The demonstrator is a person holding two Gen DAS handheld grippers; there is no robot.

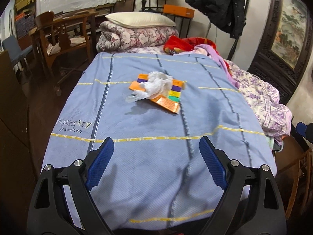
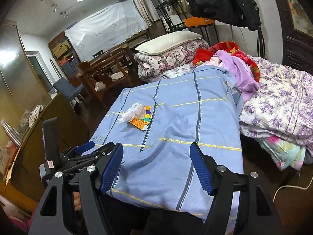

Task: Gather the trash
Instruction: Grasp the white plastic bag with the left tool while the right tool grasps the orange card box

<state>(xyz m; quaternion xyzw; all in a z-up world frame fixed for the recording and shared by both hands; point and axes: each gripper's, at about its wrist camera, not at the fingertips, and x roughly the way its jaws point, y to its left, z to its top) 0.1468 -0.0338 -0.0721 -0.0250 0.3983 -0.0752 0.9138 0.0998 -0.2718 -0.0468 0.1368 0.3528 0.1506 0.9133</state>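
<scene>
step: approach | left gripper (image 1: 156, 148) and right gripper (image 2: 156, 156) spread, empty | next: reach tissue (image 1: 156, 84) on wrappers (image 1: 166, 101)

The blue blanket (image 1: 137, 137) carries stitched words near its left edge. The lower word reads "freedom"; the upper one is unclear.

Right gripper (image 2: 156, 150) fingers apart over blue blanket (image 2: 176, 117), crumpled tissue (image 2: 131, 112) on colourful wrappers (image 2: 143, 118)
</scene>
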